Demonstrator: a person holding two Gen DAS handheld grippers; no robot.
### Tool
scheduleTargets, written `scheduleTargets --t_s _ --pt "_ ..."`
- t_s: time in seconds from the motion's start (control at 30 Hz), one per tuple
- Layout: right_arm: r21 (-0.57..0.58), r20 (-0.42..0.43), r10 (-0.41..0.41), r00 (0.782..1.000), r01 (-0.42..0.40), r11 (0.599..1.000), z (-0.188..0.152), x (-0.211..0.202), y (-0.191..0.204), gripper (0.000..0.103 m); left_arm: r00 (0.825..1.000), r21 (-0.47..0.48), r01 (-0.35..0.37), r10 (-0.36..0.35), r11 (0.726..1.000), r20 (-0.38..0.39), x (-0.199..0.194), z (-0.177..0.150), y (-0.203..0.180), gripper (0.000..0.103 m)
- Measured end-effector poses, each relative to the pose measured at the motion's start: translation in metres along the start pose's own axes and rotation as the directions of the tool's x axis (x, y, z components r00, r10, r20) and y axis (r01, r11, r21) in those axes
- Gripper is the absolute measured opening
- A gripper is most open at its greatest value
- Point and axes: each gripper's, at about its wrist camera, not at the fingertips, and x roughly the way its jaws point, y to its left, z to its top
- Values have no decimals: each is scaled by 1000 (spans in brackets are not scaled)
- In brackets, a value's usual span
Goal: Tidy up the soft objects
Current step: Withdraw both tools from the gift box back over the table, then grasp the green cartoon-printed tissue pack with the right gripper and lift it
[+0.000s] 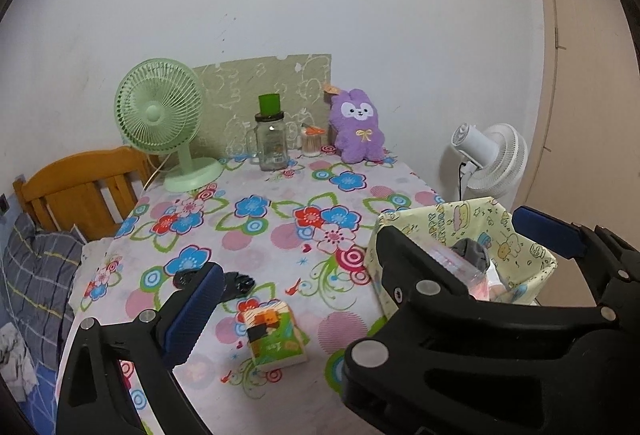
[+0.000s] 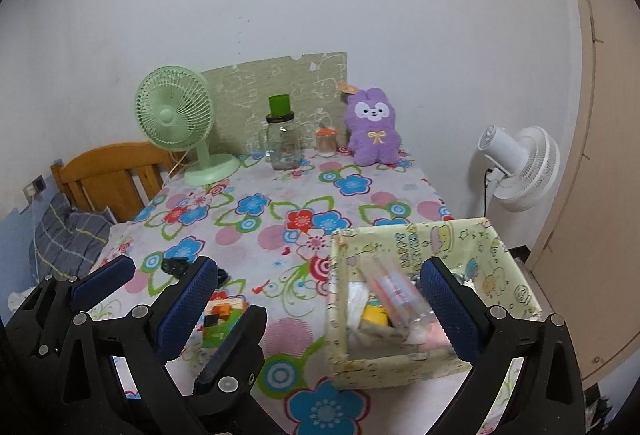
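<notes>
Both sets of fingers stand apart and empty. The right gripper (image 2: 316, 299) hangs over the box (image 2: 416, 363) at the tabletop's (image 2: 280, 195) near right corner, one finger above its contents, probably because a soft pack (image 2: 394, 291) lies tilted inside, blurred. The left gripper (image 1: 364, 255) is also near that corner, its right finger past the box (image 1: 516, 255) rim. Loose things remain at the near left edge: a black bundle (image 1: 236, 281) and a small packet (image 1: 276, 335), likely next to go in. The purple plush (image 2: 374, 127) sits upright at the far edge, against the wall, seemingly kept as display.
</notes>
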Motion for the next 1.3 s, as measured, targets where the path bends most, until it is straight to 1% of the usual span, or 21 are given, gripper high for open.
scheduleTargets --t_s 0.07,0.17,0.3,0.47,0.77,0.93,1.07,1.17,1.3 --pt "-4 -4 6 1000 -6 1000 -1 1 5 102 1000 -6 -4 4 1000 -5 -1 -3 6 100" --pt "-9 -10 17 1000 -17 1000 -2 2 13 102 1000 -1 -16 16 1000 16 -4 -5 11 100" --pt "-8 -18 27 999 -27 1000 -4 6 22 102 1000 -1 -19 19 1000 17 -3 -8 21 100" --pt "-17 -41 39 998 -40 999 -9 13 34 102 1000 -16 -13 13 1000 -24 3 -13 35 100" --pt "-39 -60 49 997 -51 998 -18 29 54 102 998 -43 -36 34 998 -45 13 -25 57 100" --pt "-58 -52 53 997 -56 997 -24 36 65 102 999 -53 -37 36 998 -33 17 -34 67 100" --pt "-76 -62 51 997 -55 996 -30 45 73 102 997 -54 -43 39 998 -68 26 -41 76 100" --pt "-89 -72 44 996 -50 995 -35 53 78 102 996 -59 -55 50 997 -76 31 -47 82 100" --pt "-72 -87 36 996 -43 996 -43 62 83 102 994 -60 -68 63 996 -91 37 -54 88 100"
